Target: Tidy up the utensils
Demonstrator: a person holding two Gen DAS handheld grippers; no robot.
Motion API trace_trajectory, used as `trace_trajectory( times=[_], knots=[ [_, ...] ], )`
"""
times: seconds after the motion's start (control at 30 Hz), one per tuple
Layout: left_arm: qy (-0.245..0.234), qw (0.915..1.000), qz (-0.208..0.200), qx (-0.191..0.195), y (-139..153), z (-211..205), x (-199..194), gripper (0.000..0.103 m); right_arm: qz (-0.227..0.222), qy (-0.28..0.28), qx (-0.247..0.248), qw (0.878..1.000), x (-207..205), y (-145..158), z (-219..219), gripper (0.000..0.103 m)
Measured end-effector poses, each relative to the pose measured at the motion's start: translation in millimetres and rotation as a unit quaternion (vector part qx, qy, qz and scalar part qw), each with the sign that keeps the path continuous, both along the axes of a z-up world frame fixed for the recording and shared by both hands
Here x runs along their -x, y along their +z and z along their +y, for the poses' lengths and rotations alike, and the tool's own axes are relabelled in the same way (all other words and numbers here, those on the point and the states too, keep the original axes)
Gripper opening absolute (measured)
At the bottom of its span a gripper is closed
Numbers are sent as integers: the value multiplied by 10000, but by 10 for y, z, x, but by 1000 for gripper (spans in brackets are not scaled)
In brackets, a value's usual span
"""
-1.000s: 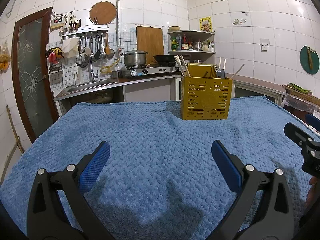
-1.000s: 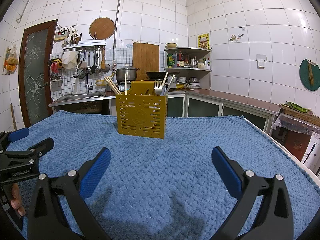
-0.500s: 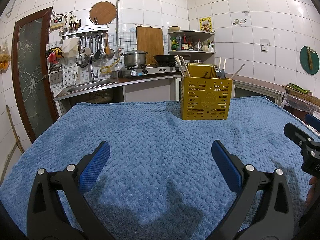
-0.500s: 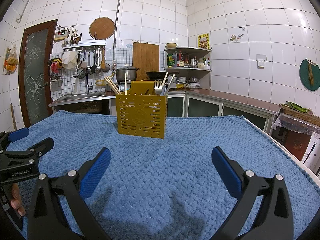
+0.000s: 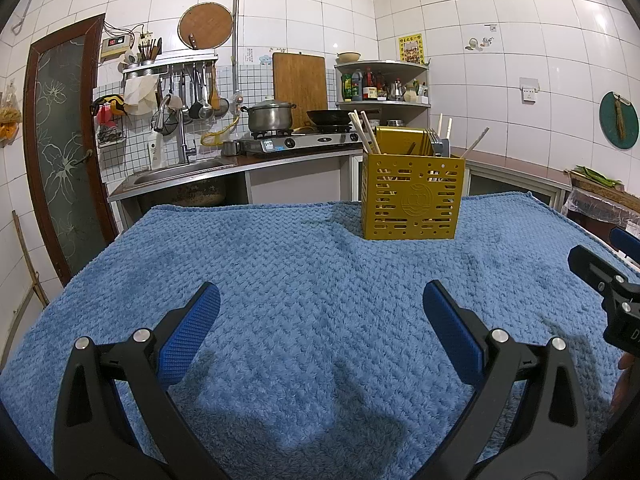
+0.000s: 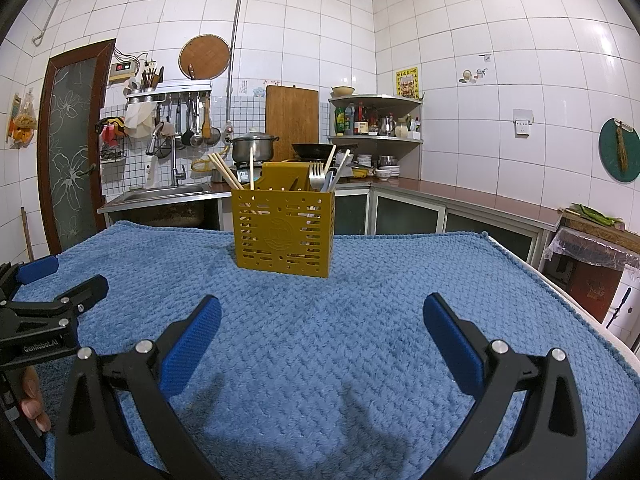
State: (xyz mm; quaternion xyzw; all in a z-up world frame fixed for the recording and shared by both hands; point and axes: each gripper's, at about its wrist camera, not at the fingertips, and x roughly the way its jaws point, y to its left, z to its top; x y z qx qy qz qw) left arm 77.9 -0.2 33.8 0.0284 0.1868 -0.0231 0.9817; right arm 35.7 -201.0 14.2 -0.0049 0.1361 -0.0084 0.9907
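Observation:
A yellow slotted utensil holder [image 5: 412,196] stands upright on the blue towel [image 5: 280,272], far from both grippers; it also shows in the right wrist view [image 6: 282,232]. Chopsticks [image 6: 225,171], a fork [image 6: 316,172] and other utensils stick out of it. My left gripper [image 5: 320,320] is open and empty, low over the near towel. My right gripper [image 6: 320,320] is open and empty, also low over the near towel. Each gripper shows at the edge of the other's view, the right gripper in the left wrist view [image 5: 600,280] and the left gripper in the right wrist view [image 6: 52,300].
The towel covers the table [image 6: 520,264], whose right edge drops off. Behind are a sink [image 5: 176,172], a stove with a pot [image 5: 270,118] and wok, hanging tools, a corner shelf [image 5: 382,84], and a brown door [image 5: 64,152] at left.

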Motion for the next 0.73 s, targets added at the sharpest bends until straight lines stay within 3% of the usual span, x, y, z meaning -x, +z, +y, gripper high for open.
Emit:
trace_trajectory(
  times=[0.73],
  knots=[
    [-7,10000,66,56,-8,-6,5,98,-6,-1,-2,10000,0,-2,0,99]
  ],
)
